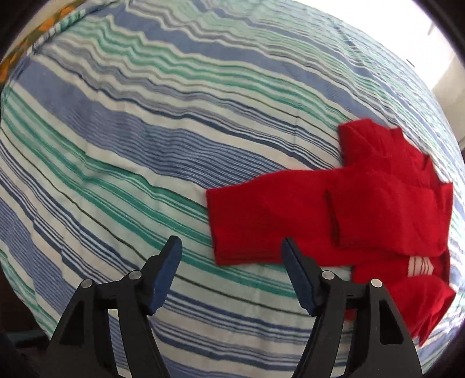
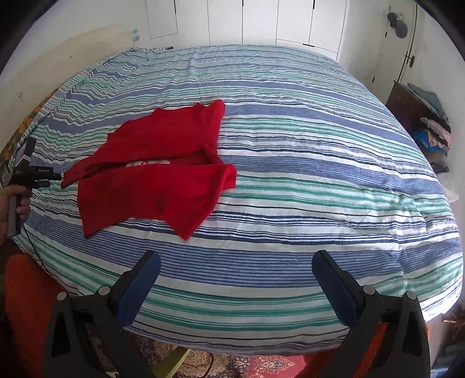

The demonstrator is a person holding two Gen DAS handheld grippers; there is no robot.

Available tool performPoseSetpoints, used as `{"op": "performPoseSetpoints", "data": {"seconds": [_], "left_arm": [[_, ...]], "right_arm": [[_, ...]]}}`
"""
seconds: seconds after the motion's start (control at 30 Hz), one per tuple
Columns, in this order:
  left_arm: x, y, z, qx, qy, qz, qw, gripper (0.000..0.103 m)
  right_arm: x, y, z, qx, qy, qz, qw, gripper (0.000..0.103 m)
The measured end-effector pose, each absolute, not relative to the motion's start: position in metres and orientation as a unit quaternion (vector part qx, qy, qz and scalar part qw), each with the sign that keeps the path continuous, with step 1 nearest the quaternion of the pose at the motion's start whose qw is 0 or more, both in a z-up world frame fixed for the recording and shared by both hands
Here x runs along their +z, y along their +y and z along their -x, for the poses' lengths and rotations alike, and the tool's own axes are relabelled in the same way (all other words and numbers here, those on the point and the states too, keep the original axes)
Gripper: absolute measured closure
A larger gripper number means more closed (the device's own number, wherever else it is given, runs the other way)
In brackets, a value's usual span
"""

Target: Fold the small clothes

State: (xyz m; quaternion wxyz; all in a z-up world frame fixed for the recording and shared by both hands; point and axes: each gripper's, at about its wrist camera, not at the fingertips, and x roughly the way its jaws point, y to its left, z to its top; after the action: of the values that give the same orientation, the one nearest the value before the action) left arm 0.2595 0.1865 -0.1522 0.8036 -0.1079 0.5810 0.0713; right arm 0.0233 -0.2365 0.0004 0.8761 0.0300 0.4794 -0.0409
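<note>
- My left gripper [image 1: 231, 251] stood open over the striped bedspread [image 1: 145, 151], nothing between its pads, the red shirt [image 1: 334, 209] just to its right.
- My right gripper [image 2: 236, 266] gaped empty too, near the bed's edge, the shirt [image 2: 157, 168] well apart.
- The shirt lay rumpled, partly doubled; grabbing one layer alone could drag it crooked, I judged.
- Only the right view showed my hand [image 2: 17, 200] on the left tool's handle, the wardrobe doors [image 2: 261, 20] and a clothes pile [image 2: 433, 128].
</note>
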Motion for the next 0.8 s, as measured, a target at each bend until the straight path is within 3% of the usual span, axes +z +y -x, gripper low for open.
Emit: {"op": "performPoseSetpoints", "data": {"seconds": [0.17, 0.23, 0.27, 0.4, 0.53, 0.73, 0.8], "left_arm": [[-0.179, 0.216, -0.272, 0.094, 0.575, 0.246, 0.775, 0.036], [-0.181, 0.217, -0.274, 0.079, 0.567, 0.26, 0.777, 0.082], [-0.183, 0.217, -0.275, 0.065, 0.574, 0.265, 0.772, 0.097], [-0.144, 0.226, -0.268, 0.079, 0.542, 0.222, 0.807, 0.099], [-0.106, 0.286, -0.251, 0.187, 0.496, 0.188, 0.827, 0.099], [-0.133, 0.33, -0.241, 0.263, 0.533, 0.133, 0.793, 0.096], [-0.14, 0.336, -0.235, 0.29, 0.543, 0.13, 0.778, 0.091]], "right_arm": [[-0.003, -0.222, -0.014, -0.032, 0.481, -0.025, 0.876, 0.0], [-0.011, -0.22, -0.008, -0.032, 0.493, -0.027, 0.869, 0.0], [-0.015, -0.221, -0.006, -0.032, 0.499, -0.029, 0.866, 0.0], [-0.021, -0.228, -0.005, -0.042, 0.509, -0.035, 0.859, 0.0], [-0.013, -0.234, -0.004, -0.058, 0.494, -0.027, 0.867, 0.0], [-0.023, -0.234, -0.007, -0.052, 0.506, -0.034, 0.86, 0.0], [-0.02, -0.233, -0.006, -0.051, 0.502, -0.034, 0.863, 0.0]]}}
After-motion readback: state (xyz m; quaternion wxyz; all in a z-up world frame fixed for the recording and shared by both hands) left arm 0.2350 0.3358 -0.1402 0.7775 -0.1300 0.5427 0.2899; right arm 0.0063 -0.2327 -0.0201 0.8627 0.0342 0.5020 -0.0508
